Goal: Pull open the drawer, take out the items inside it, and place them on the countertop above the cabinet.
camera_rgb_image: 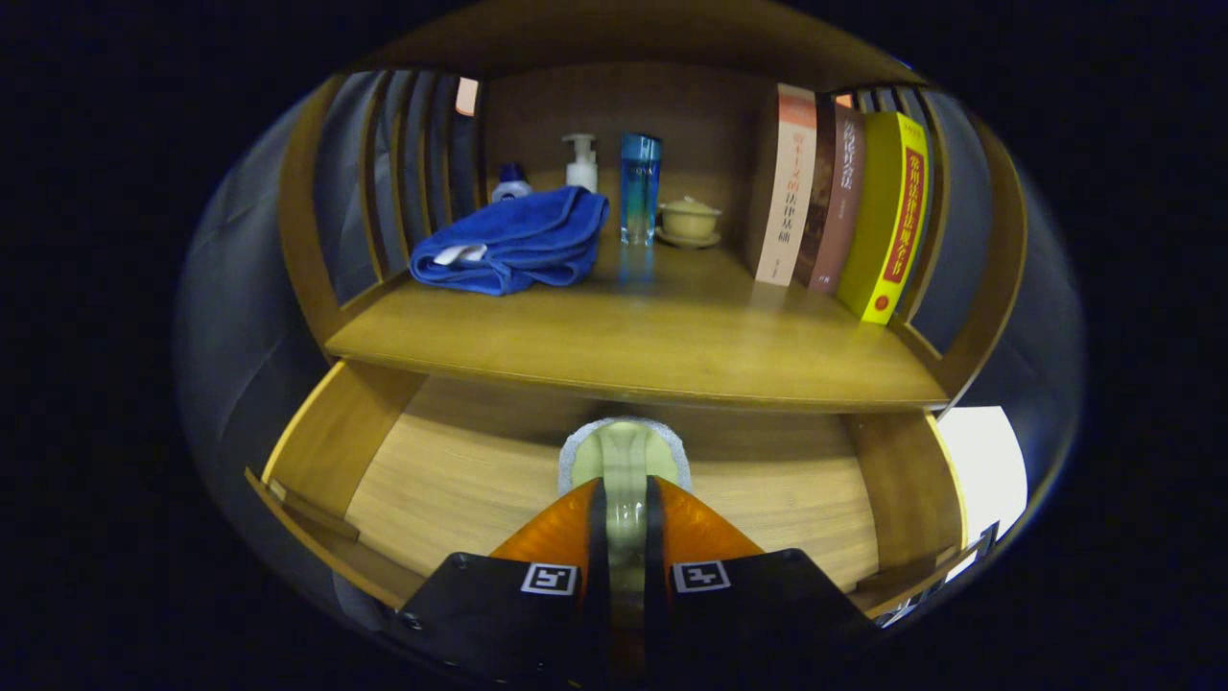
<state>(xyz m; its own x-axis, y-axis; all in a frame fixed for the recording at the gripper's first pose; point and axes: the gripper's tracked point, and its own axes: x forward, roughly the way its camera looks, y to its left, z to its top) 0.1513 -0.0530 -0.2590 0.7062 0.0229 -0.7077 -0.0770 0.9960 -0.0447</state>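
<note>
Your gripper (625, 504) is closed on a pale green item (624, 461) with a white foam edge, both fingers pressing its sides, above the floor of the open drawer (460, 480). On the countertop (652, 336) above, a folded blue towel (513, 242) lies toward the left edge. Behind it stand a small bottle (510, 180) and a pump bottle (581, 163). A blue bottle (639, 187) and a lidded cup (688, 221) occupy the rear centre. Three books (844, 206) stand at the right edge.
</note>
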